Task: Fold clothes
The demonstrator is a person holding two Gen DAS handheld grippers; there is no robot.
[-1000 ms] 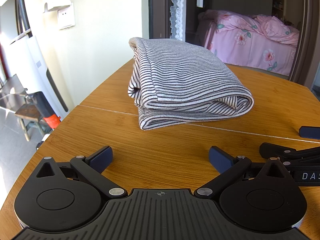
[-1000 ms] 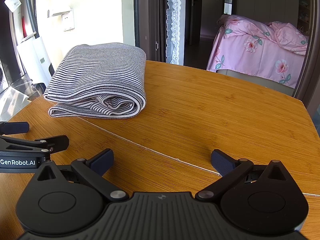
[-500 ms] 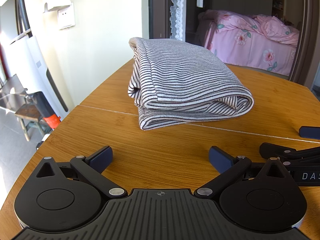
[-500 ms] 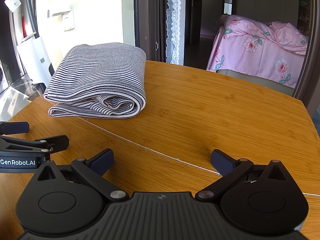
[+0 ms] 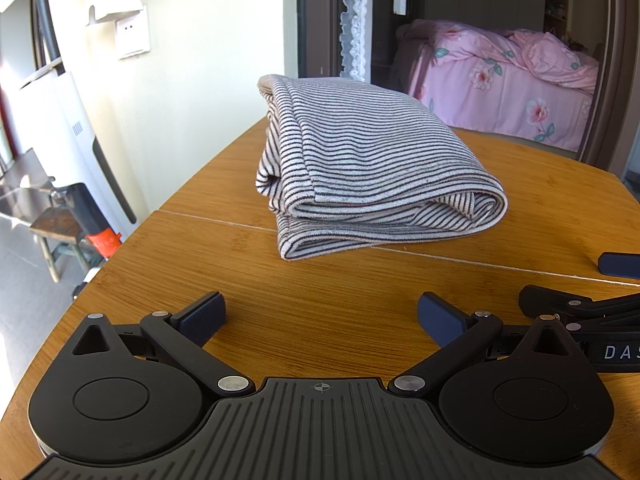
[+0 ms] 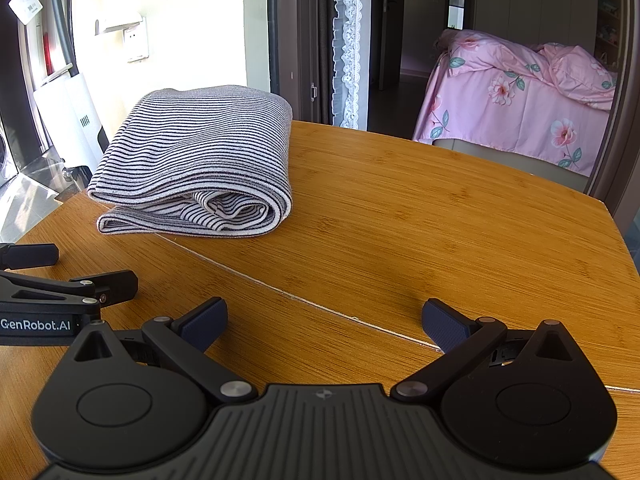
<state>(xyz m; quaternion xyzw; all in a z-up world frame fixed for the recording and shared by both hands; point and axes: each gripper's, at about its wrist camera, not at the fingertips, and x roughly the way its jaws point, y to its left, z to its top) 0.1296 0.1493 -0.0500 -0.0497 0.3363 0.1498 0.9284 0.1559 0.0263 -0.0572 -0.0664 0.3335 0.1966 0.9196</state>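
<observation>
A striped black-and-white garment (image 5: 372,168) lies folded in a thick stack on the wooden table (image 5: 280,312); it also shows in the right wrist view (image 6: 200,164), at the table's far left. My left gripper (image 5: 320,316) is open and empty, low over the table in front of the garment and apart from it. My right gripper (image 6: 324,320) is open and empty, low over the table to the right of the garment. Each gripper shows at the edge of the other's view.
The table's seam (image 6: 304,300) runs across the wood in front of the garment. The table's left edge drops to the floor, where a small stool (image 5: 60,232) stands. A doorway behind shows a bed with pink bedding (image 6: 520,96).
</observation>
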